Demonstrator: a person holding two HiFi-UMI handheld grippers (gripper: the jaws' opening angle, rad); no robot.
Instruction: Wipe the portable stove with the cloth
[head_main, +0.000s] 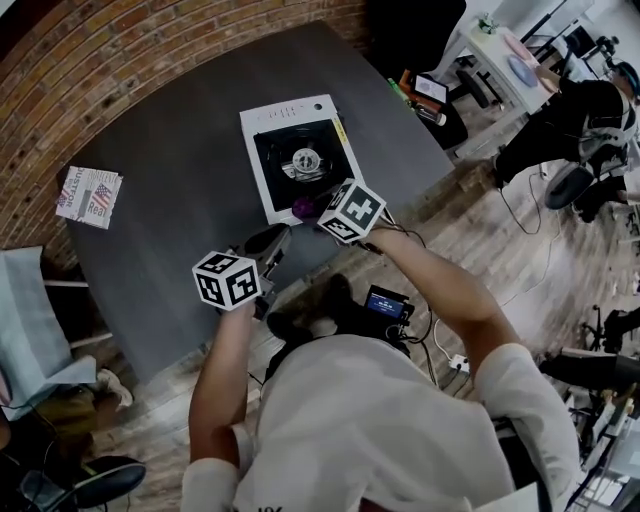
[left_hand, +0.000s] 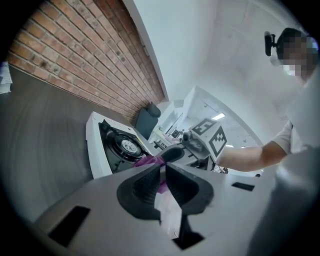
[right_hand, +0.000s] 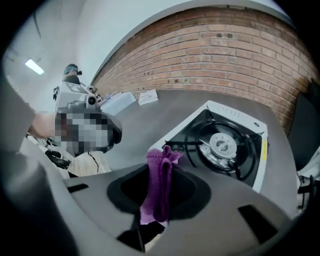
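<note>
The white portable stove (head_main: 268, 170) with its black burner sits on the dark round table (head_main: 180, 240), and also shows in the left gripper view (left_hand: 92, 145) and the right gripper view (right_hand: 235, 112). My right gripper (head_main: 318, 210) (right_hand: 164, 165) hovers at the stove's near edge, shut on a bunched purple cloth (head_main: 302, 207) (right_hand: 159, 192). My left gripper (head_main: 276, 240) (left_hand: 161, 167) is just short of it, jaws nearly together. A purple strip of the cloth (left_hand: 145, 161) and a white piece run down through their narrow gap.
A printed packet (head_main: 90, 196) lies at the table's far left by the brick wall (head_main: 150, 60). Small devices (head_main: 428, 92) stand off the table's right side. A chair (head_main: 35, 320) is at the left, and another person (head_main: 575, 115) is at a desk far right.
</note>
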